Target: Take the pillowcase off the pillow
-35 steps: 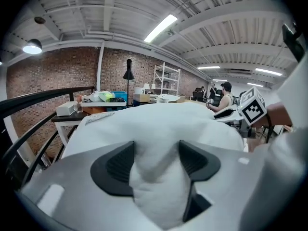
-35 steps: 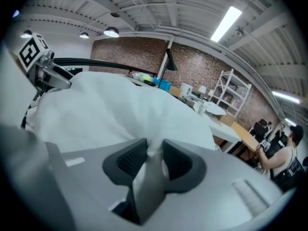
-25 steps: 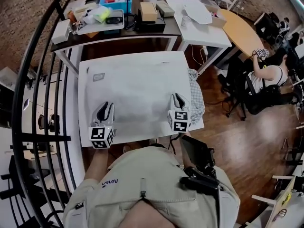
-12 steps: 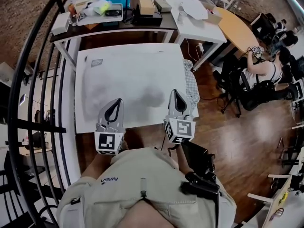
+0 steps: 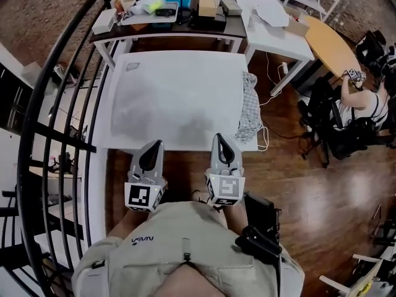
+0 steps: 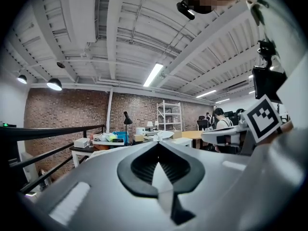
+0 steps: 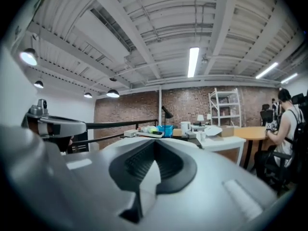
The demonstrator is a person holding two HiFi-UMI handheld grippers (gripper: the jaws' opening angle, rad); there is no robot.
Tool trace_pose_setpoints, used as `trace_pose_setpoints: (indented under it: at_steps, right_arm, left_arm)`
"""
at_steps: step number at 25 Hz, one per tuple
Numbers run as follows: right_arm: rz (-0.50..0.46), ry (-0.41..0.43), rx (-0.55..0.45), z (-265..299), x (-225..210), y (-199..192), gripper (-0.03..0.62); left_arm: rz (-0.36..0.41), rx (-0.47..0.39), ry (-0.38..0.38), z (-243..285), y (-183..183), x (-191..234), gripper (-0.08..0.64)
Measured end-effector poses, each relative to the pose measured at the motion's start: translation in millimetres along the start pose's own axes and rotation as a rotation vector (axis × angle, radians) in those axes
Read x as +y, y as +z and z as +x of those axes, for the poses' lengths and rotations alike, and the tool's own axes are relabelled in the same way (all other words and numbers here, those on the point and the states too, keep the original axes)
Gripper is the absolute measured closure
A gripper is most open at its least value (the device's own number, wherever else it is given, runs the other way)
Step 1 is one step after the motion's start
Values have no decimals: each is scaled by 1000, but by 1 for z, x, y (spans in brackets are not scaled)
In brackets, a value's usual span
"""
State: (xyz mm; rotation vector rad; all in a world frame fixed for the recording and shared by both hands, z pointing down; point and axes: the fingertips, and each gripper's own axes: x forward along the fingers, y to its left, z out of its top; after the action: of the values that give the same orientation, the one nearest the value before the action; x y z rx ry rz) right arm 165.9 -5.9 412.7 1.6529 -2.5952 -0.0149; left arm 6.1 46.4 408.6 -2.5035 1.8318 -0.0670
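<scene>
Pillowcase first: we could not pick it out for certain. A flat white pillow [image 5: 176,98] lay spread over most of the white surface [image 5: 185,145], with a small tag [image 5: 132,66] at its far left corner. From above we could not tell whether a white case covered it. A checked cloth [image 5: 249,104] hung crumpled over the right edge of the surface, just beside the pillow. It might have been the case already off, or only some other cloth. So the scene fitted either a pillow with its cover on or a bare one with its cover laid aside.

Our left gripper [image 5: 154,145] and right gripper [image 5: 219,137] were held level off the near edge of the surface, close to our body and clear of both pillow and cloth. Both pairs of jaws were clenched tip to tip with nothing between them. Each gripper view showed only the room beyond the tips.

We judged the fabric light, thin and limp, likely to slide over the filling and bunch up. The pillow looked soft and would probably sag if lifted by one end. If a case was on, the sound hold seemed a pinch of cloth alone at a corner or hem of the open end, with the other jaws pinning the filling. We could not see which side was open.
</scene>
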Motion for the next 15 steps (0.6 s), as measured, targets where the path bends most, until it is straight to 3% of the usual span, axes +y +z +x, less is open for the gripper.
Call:
trace_pose_setpoints:
  at_steps: [8,15]
  right_arm:
    - [-16,17,-14,-17,15,-3,591]
    - [-24,6,1,-19,40,-7,591]
  left_arm:
    - [-12,-7,70,-22,-3,11,555]
    - [-18,11,77,-33,-14,33,555]
